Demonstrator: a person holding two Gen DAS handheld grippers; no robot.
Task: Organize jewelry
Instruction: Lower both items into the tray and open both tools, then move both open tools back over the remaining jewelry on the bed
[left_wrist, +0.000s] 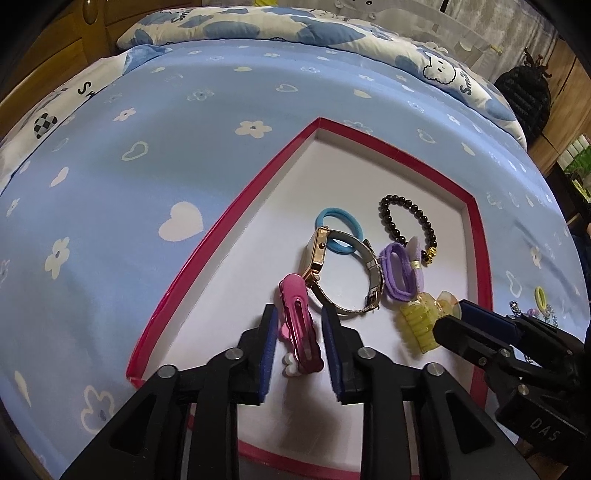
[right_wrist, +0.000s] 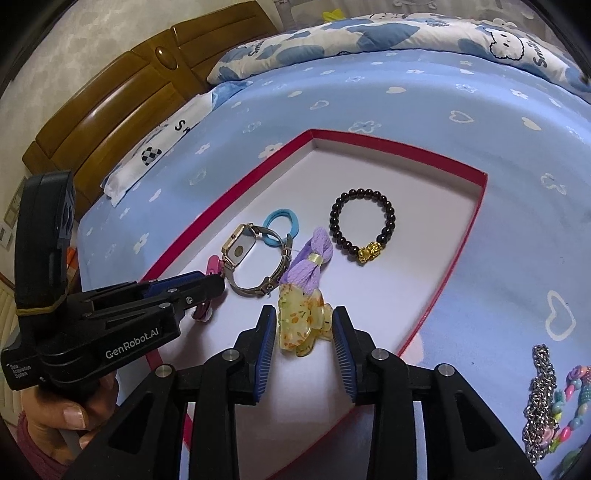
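Jewelry lies gathered in one red-rimmed box (right_wrist: 476, 236) with a white floor, set on a blue bedsheet (left_wrist: 110, 177) printed with white hearts and flowers; a quilt (right_wrist: 369, 33) along the far edge of the bed shows cartoon faces and the partial letters "Sm"; one wooden headboard (right_wrist: 110, 96) stands at the bed's left end. In the box, toward its near-left corner, counted: one watch (right_wrist: 251, 258) with a mesh band; one black bead bracelet (right_wrist: 364, 225) with a gold charm; one purple hair tie (right_wrist: 314, 264) with a bow; one yellow claw clip (right_wrist: 301, 326); one pink clip (left_wrist: 297, 328); one blue hair tie (right_wrist: 281, 226). On the sheet past the box's right edge lie one metal chain (right_wrist: 541, 398), one coloured bead string (right_wrist: 570, 410) and one yellow loop (left_wrist: 540, 295). The left gripper (left_wrist: 300, 328), marked "GenRobot.AI" and "Data Acquisition System", has its fingers apart either side of the pink clip; whether they touch it I cannot tell. The right gripper (right_wrist: 303, 330), marked "DAS", stands parted around the yellow claw clip, not pressing it.
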